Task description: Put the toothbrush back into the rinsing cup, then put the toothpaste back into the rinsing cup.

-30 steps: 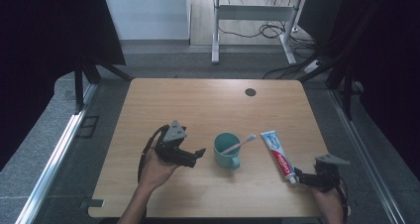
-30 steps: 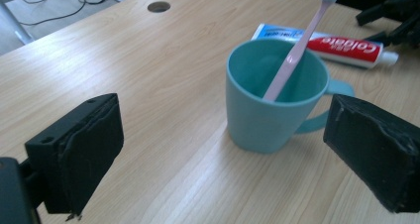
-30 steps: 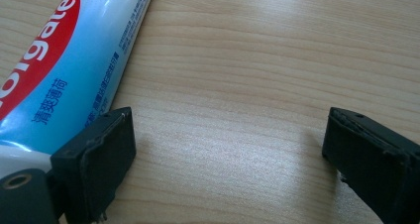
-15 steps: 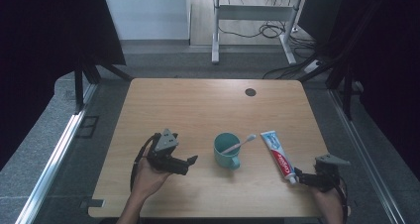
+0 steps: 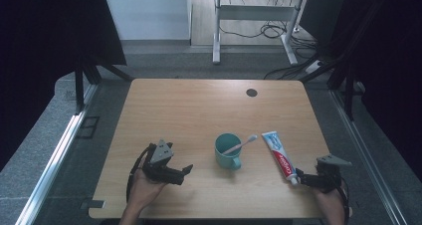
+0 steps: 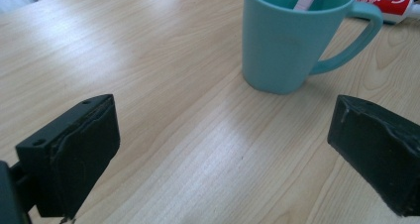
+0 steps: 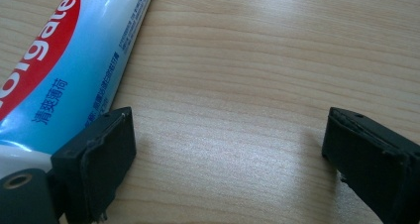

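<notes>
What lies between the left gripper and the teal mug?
Nothing: the left gripper view shows bare wooden table from the left gripper up to the teal mug.

A lab or test room, most likely. A plain wooden bench point(image 5: 209, 115) with a cable hole point(image 5: 251, 92) stands on grey carpet, hemmed in by black curtains point(image 5: 45, 60) on dark frames. Behind it a white-legged desk point(image 5: 249, 16) has loose cables point(image 5: 268, 32) on the floor beneath. A metal rail point(image 5: 54, 155) runs along the floor at the left.
</notes>
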`<state>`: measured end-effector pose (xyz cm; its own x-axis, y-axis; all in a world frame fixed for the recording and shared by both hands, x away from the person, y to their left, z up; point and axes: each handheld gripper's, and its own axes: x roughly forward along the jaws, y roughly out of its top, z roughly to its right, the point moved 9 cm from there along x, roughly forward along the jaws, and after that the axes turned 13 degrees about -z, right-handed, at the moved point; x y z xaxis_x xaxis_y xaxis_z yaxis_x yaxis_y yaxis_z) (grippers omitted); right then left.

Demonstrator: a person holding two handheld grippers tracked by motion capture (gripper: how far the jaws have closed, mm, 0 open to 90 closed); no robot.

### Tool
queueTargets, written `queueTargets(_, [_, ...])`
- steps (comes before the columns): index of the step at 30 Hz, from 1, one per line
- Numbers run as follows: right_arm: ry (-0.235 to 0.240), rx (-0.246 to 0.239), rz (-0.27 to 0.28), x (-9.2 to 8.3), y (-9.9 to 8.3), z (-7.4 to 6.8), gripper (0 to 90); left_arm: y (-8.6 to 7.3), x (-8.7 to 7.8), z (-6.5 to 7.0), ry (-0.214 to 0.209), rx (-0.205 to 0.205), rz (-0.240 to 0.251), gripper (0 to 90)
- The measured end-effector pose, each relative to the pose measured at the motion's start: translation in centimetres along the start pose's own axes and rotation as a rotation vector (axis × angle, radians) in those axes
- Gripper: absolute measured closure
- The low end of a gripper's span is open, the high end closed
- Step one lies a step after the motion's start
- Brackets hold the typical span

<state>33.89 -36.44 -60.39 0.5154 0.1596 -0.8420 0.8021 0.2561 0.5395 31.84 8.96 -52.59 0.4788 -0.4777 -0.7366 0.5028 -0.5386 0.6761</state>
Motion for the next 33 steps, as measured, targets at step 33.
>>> queueTargets(33, [0.025,-0.002,0.022,-0.6,0.0,0.1,6.0,-4.9,3.4,-0.8,0.036,-0.026,-0.114,0.8])
